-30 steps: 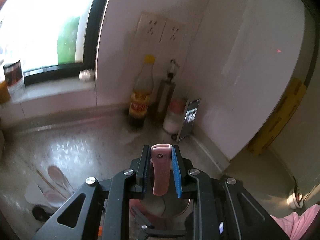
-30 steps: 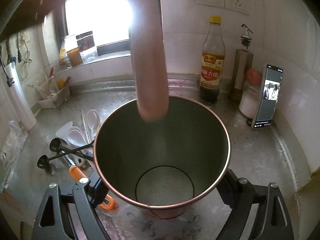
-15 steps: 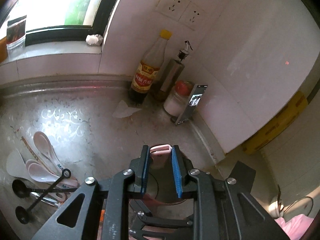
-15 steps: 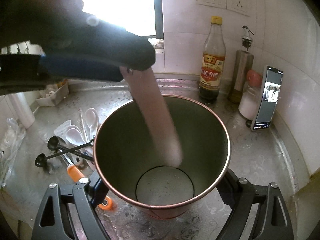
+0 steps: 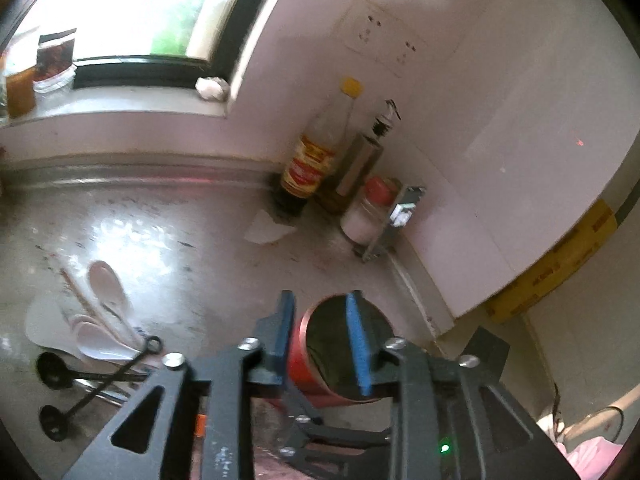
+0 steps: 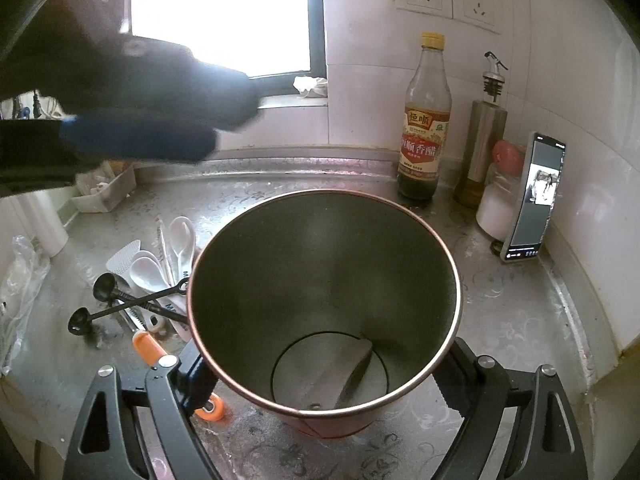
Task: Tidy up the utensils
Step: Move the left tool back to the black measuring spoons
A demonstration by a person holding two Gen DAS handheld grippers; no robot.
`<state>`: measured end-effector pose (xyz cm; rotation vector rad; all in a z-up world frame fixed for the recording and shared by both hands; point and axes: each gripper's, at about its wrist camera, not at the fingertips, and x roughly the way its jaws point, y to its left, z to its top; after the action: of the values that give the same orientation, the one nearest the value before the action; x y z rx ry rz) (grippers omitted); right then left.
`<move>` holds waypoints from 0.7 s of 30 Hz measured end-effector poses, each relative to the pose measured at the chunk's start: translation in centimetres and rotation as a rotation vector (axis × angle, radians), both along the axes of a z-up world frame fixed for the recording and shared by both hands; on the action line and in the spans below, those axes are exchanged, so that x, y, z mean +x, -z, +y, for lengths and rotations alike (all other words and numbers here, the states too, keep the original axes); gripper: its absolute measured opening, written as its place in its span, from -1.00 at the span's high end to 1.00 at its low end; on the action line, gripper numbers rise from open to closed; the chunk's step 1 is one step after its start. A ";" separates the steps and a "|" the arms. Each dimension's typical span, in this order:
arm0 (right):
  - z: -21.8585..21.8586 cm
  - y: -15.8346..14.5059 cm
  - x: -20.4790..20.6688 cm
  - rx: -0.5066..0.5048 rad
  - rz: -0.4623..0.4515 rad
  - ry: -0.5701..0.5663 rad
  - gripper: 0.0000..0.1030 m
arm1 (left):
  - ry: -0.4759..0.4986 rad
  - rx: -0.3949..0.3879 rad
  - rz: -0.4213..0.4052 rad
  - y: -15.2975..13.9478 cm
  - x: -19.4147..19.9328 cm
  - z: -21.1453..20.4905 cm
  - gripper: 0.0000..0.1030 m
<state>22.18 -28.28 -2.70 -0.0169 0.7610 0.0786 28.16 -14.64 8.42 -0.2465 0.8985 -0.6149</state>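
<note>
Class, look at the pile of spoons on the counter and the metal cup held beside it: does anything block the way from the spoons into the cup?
Nothing visible does: the white spoons lie beside the cup, whose mouth is open.

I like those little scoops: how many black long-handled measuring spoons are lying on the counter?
2. One black measuring spoon lies left of the copper-rimmed metal holder, its handle crossing the white plastic spoons; the other lies nearer the camera. More may be hidden underneath.

White tiled walls (image 6: 560, 80) meet at the surface's (image 6: 500, 300) far corner; a bright window (image 6: 224, 16) lights it.
</note>
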 end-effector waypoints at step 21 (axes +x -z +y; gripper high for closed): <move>0.0 -0.1 -0.5 0.001 0.000 0.054 -0.75 | -0.652 0.209 -0.067 0.2 -2.9 19.0 -0.67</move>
<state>21.63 -28.30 -2.60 0.0046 0.7609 0.0271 25.25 4.35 8.26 -0.3085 0.7530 0.0743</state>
